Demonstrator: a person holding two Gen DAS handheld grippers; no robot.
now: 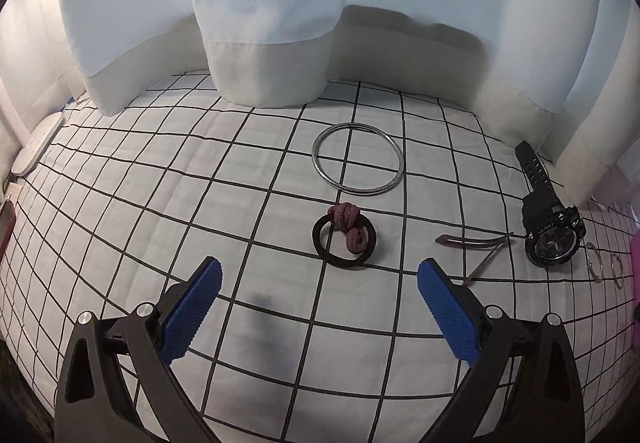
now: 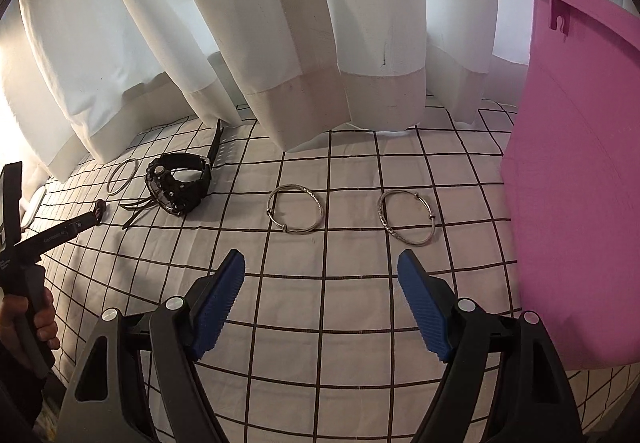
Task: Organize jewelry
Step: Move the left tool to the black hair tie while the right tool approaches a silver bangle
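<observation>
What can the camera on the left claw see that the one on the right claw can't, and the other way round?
Only the left wrist view shows the black hair tie with its maroon knot whole, lying just ahead of the open left claw.

Only the right wrist view shows most of the pink bin and the person's hand gripping the left tool, with the open right claw in front.

Both show the black sport watch, the large plain silver bangle, two thinner silver bangles, the checked cloth and the white curtain.
</observation>
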